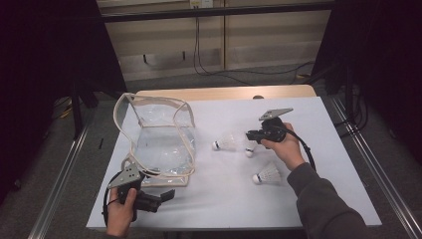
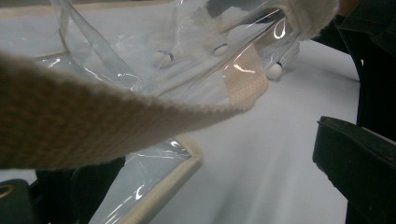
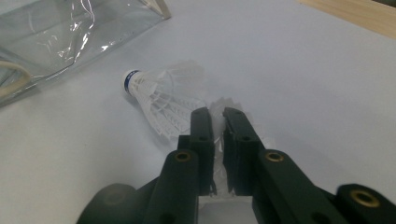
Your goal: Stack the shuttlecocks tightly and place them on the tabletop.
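A clear plastic bag [image 1: 159, 142] with beige trim stands open at the table's left. Three white shuttlecocks lie to its right. My right gripper [image 1: 252, 135] [image 3: 217, 114] is shut on the feather skirt of the middle shuttlecock [image 1: 249, 152] [image 3: 223, 103], whose cork rests on the table. Another shuttlecock [image 1: 225, 142] [image 3: 159, 95] lies just beside it, nearer the bag, and the third shuttlecock [image 1: 266, 175] lies closer to me. My left gripper [image 1: 159, 198] [image 2: 219, 177] is open at the bag's near corner, its jaws wide apart, with the bag's beige strap [image 2: 93, 123] draped close over the camera.
The white table sheet [image 1: 224, 204] ends at a wooden strip [image 1: 224, 92] at the back. Metal rails [image 1: 59, 174] run along both sides of the table. Cables lie on the floor beyond. Through the bag [image 2: 140, 51] the shuttlecocks show blurred.
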The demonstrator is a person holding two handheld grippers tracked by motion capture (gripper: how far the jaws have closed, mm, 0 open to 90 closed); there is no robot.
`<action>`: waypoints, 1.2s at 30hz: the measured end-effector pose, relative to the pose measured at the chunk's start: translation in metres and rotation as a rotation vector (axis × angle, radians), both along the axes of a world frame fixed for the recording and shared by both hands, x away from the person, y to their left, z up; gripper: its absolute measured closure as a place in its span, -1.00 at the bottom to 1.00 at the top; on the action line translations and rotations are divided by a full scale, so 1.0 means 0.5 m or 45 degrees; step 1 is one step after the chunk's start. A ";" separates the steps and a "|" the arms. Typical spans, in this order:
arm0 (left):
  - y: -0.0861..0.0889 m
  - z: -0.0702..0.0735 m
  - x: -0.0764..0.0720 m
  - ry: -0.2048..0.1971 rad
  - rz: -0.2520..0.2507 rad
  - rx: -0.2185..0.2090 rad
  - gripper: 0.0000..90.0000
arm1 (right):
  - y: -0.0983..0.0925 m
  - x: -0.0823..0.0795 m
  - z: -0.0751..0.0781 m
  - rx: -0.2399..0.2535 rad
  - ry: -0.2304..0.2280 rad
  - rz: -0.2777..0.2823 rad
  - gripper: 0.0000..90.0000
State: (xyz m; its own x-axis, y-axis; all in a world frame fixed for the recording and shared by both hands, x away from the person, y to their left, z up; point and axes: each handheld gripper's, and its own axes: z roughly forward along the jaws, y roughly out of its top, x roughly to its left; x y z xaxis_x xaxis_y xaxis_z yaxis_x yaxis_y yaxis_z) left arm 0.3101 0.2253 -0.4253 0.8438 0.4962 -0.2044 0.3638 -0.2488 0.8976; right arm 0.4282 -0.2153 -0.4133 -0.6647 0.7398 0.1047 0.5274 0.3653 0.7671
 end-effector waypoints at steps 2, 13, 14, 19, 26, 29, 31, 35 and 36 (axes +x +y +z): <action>0.000 0.000 0.000 0.002 0.000 -0.004 -0.95 | -0.005 -0.005 0.001 0.003 0.005 -0.003 0.92; -0.001 0.000 -0.001 0.003 0.004 -0.004 -0.96 | -0.026 0.002 0.005 0.085 -0.051 -0.107 0.94; -0.001 0.000 -0.001 0.000 0.008 -0.005 -0.96 | -0.026 0.004 0.002 0.085 -0.049 -0.112 0.94; 0.000 -0.001 -0.002 0.004 0.002 -0.007 -0.96 | -0.026 0.005 -0.011 0.076 -0.020 -0.123 0.92; -0.001 -0.001 -0.002 0.003 0.004 -0.005 -0.95 | -0.055 -0.014 -0.008 0.096 0.015 -0.149 0.82; -0.002 0.000 -0.003 0.002 0.008 0.000 -0.96 | -0.069 -0.026 -0.012 0.105 0.020 -0.159 0.77; -0.003 0.000 -0.004 0.000 0.016 0.004 -0.96 | -0.078 -0.034 -0.015 0.108 0.025 -0.166 0.72; -0.003 0.000 -0.003 0.001 0.011 0.001 -0.96 | -0.097 -0.048 -0.021 0.110 0.028 -0.194 0.64; -0.003 0.000 -0.004 0.000 0.009 0.004 -0.96 | -0.101 -0.051 -0.022 0.109 0.028 -0.193 0.63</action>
